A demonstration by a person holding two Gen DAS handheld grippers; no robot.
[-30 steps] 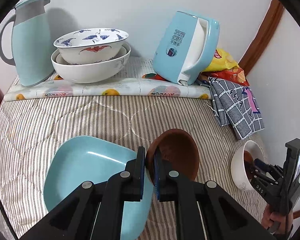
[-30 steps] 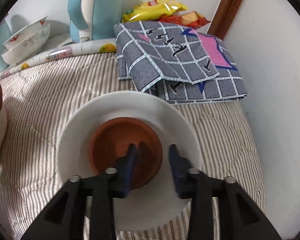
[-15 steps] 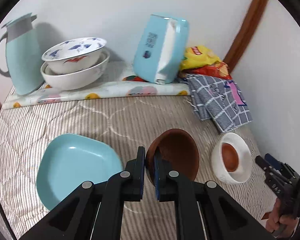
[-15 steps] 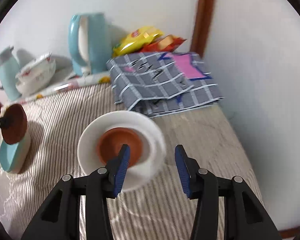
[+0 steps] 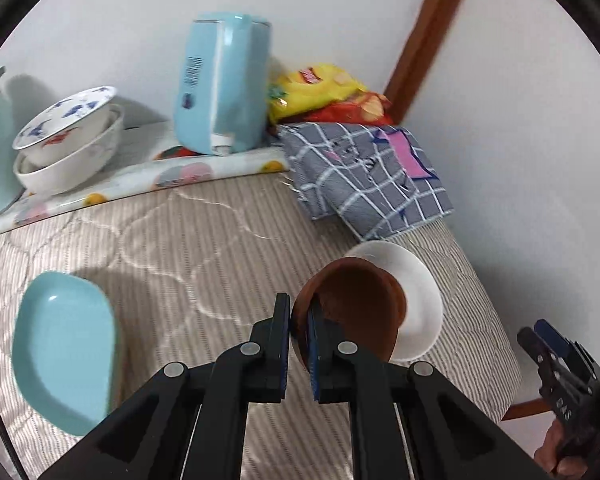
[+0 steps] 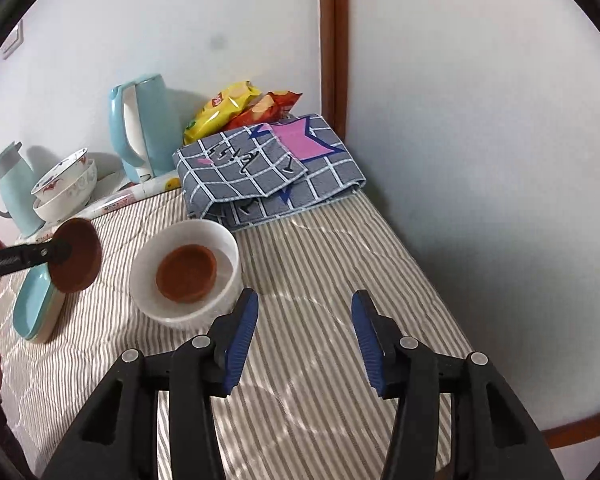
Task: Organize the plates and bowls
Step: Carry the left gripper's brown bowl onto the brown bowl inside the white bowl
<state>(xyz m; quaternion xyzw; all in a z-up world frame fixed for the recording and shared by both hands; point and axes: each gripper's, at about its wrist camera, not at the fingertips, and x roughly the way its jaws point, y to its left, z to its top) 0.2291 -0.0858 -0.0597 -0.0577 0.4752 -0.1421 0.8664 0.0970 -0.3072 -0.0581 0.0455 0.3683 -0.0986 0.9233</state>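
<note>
Our left gripper [image 5: 299, 334] pinches the rim of a brown bowl [image 5: 354, 316], holding it tilted in the air at nine o'clock of the white bowl [image 6: 186, 272]. Our right gripper [image 6: 304, 334] hangs spread wide, at five o'clock of that bowl. A second brown bowl [image 6: 186, 267] sits inside, half hidden in the left view.

Striped quilted bed [image 6: 320, 272], white bowl [image 6: 224, 240], teal plate [image 5: 60, 344], checked cloth [image 6: 268, 172]
</note>
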